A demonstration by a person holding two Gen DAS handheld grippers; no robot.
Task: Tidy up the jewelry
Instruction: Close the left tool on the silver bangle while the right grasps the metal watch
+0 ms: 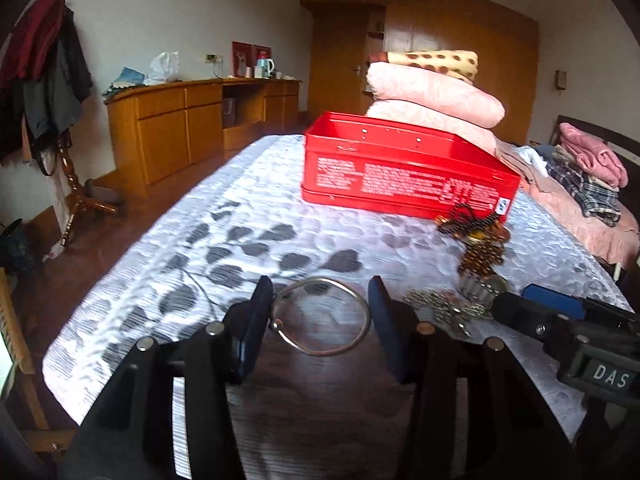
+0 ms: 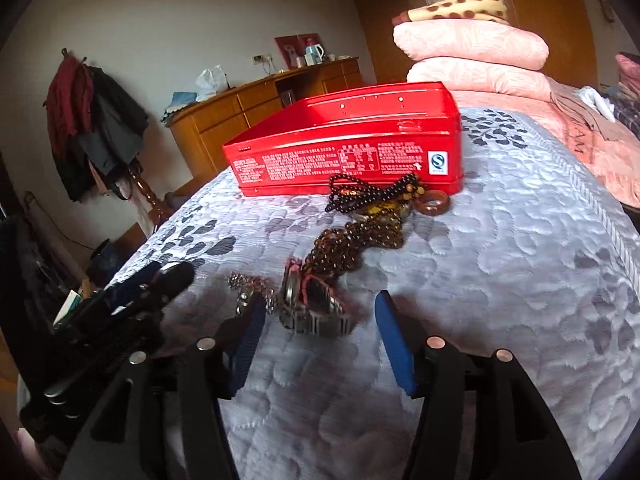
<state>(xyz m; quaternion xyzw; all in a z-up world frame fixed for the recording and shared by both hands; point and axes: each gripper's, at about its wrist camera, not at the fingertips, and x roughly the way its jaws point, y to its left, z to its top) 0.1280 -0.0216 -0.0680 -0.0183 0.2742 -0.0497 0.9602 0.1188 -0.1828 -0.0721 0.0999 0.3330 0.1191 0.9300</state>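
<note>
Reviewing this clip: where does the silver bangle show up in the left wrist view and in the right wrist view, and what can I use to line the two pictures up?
Left wrist view: the silver bangle sits low and centre, between the left gripper fingers.
Right wrist view: the bangle is not visible; the left gripper shows at the left edge, side-on.
Shared landmark: the open red tin on the bedspread, with the dark bead necklaces just in front of it.

Beyond the blue-padded left claw (image 1: pixel 320 300) sits a red tin (image 1: pixel 404 172) with white print; the bed cover (image 1: pixel 200 240) is white with grey leaves; the beads (image 2: pixel 352 244) are brown.
</note>
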